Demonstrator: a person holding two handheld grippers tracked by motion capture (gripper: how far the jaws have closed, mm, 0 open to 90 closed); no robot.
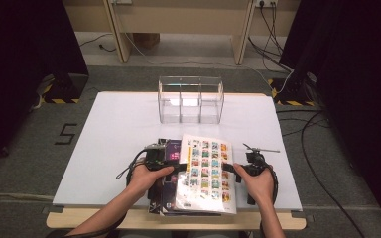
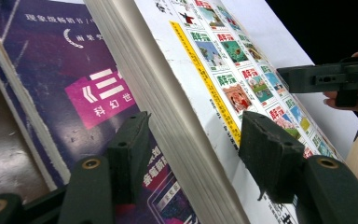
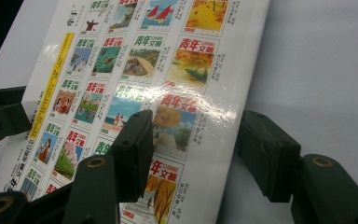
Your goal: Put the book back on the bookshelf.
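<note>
White glossy book [image 1: 206, 173] with rows of small cover pictures lies on a purple book [image 1: 169, 168]; left gripper [image 2: 193, 154] straddles its spine edge, spread; right gripper [image 3: 193, 154] spread over its other edge.

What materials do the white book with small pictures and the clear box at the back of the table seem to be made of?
White book: paper pages, seen as thin stacked edges in the left gripper view, under a glossy, probably laminated card cover that mirrors the light in the right gripper view. Clear box: transparent rigid plastic, likely acrylic; the table shows through its walls and dividers.
</note>
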